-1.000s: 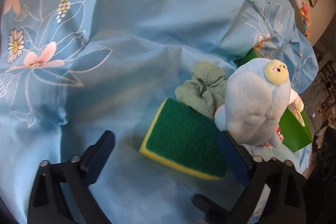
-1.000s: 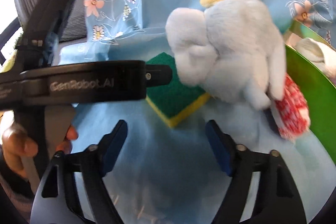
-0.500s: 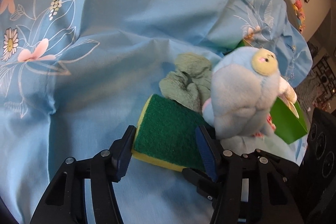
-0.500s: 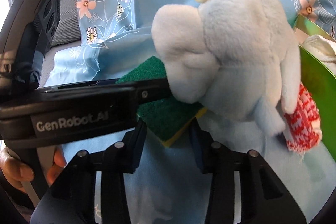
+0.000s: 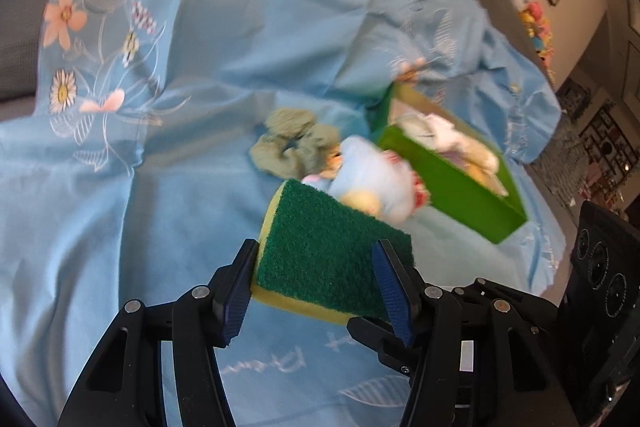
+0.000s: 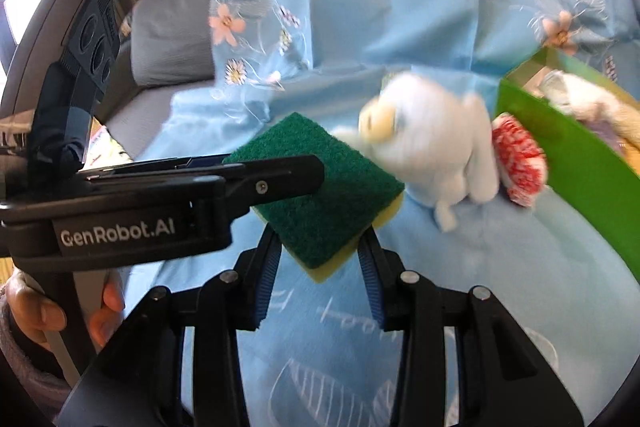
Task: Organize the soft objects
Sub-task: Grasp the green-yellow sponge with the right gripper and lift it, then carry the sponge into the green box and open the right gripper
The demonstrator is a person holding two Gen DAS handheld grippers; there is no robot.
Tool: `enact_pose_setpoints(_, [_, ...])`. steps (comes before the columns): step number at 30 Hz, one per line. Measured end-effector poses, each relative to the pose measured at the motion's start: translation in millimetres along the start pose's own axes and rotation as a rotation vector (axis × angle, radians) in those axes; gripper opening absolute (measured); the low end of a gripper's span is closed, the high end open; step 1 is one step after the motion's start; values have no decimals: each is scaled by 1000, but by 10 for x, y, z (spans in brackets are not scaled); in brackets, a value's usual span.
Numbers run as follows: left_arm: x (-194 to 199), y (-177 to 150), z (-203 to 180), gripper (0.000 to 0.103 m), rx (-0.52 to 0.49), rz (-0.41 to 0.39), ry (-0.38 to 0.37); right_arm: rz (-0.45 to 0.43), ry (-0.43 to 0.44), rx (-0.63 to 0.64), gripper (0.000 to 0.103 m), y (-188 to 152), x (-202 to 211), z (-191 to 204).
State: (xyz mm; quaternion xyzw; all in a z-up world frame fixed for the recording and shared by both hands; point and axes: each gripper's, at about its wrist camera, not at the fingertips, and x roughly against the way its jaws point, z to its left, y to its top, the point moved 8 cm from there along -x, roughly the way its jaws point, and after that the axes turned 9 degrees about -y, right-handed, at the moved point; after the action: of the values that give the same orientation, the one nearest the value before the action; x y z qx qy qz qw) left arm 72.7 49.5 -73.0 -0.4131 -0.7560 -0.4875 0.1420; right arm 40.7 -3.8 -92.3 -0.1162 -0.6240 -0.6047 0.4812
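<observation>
Sponge (image 5: 328,259): green scrub top over yellow foam, held clear of the blue cloth (image 5: 160,207). Left gripper (image 5: 320,283) clamps its sides; right gripper (image 6: 320,267) pinches its near corner. Carry level, both moving together, toward the green box (image 5: 452,183); avoid the tipped plush toy (image 6: 436,147).

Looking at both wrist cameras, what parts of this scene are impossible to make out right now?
- Plush toy: motion-blurred in both views, so its face and pose are unclear.
- Contents of the green box: left wrist view shows only pale soft shapes; the right wrist view cuts the box at its edge.
- Sponge: in the right wrist view the left gripper covers its left side.
- Grey-green cloth: hidden behind the toy in the right wrist view.
</observation>
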Motion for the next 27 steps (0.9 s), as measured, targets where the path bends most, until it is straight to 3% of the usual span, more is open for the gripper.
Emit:
enact_pose_setpoints(12, [39,231,-850,59,-140,-27,-40,-150,-73,-54,39,83,805,-427])
enact_pose_setpoints(27, [-683,537,-1774,59,-304,36,-83,-228,-166,-192,39,177,1019,-1396])
